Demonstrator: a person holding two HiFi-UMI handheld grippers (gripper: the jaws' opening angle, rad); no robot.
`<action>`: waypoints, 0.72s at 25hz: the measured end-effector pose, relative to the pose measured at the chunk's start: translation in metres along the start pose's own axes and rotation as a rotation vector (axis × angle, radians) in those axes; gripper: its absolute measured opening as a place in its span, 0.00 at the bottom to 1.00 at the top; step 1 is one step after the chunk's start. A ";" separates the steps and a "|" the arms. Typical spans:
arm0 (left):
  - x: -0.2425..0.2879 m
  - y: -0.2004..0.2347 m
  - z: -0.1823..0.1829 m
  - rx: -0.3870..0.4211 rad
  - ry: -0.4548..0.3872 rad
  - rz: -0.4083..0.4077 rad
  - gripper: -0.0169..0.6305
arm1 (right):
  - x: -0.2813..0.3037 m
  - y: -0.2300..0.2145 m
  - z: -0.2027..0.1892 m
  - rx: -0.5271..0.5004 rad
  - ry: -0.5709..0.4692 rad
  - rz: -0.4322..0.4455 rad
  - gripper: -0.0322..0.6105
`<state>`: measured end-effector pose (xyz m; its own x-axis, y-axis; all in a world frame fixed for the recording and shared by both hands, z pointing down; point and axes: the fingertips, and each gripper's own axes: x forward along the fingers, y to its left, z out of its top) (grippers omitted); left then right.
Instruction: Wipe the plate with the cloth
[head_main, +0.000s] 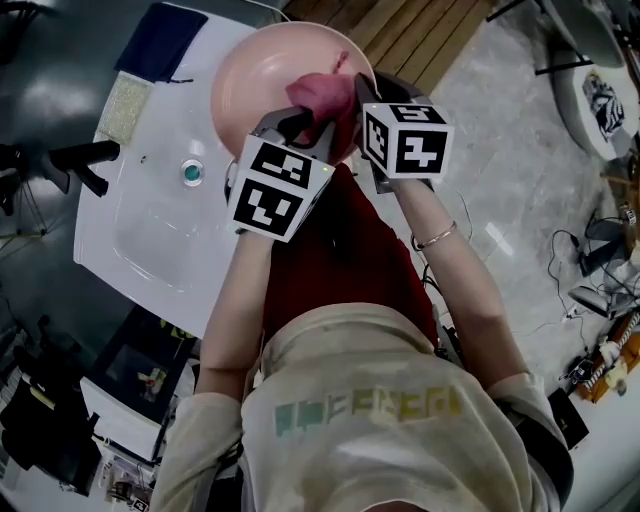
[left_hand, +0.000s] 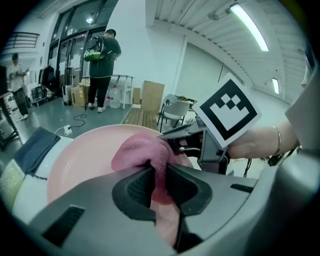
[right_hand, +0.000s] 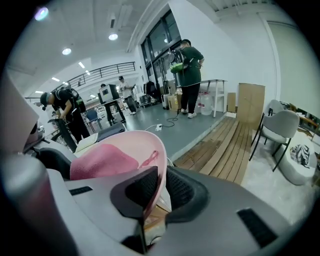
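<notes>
A pink plate (head_main: 262, 76) is held up over the right end of the white sink counter (head_main: 140, 215). My right gripper (head_main: 352, 108) is shut on the plate's near right rim (right_hand: 161, 170), which runs between its jaws. My left gripper (head_main: 305, 125) is shut on a pink cloth (head_main: 320, 92) that lies bunched against the inside of the plate (left_hand: 85, 160). In the left gripper view the cloth (left_hand: 142, 152) bulges above the jaws. The right gripper view shows the cloth (right_hand: 102, 161) lying in the plate, left of the jaws.
On the counter lie a dark blue cloth (head_main: 160, 42) and a pale sponge pad (head_main: 124, 106) at the far end, with a basin drain (head_main: 192, 174) in the middle. A black tap (head_main: 78, 160) stands at the left. People stand in the hall beyond (right_hand: 189, 75).
</notes>
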<state>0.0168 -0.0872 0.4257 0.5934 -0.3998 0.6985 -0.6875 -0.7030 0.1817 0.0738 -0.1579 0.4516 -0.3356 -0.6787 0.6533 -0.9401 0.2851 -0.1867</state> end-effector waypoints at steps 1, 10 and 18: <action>-0.001 0.000 -0.003 0.003 0.006 -0.001 0.13 | 0.000 0.000 0.000 0.000 0.000 -0.001 0.16; -0.020 0.009 -0.026 0.029 0.051 0.022 0.13 | 0.000 0.005 -0.002 -0.024 0.008 -0.010 0.16; -0.038 0.028 -0.043 0.043 0.085 0.080 0.13 | -0.002 0.008 -0.004 -0.040 0.006 -0.019 0.16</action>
<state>-0.0424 -0.0666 0.4338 0.4985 -0.4062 0.7658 -0.7118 -0.6961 0.0941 0.0670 -0.1514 0.4512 -0.3169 -0.6800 0.6612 -0.9432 0.2990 -0.1445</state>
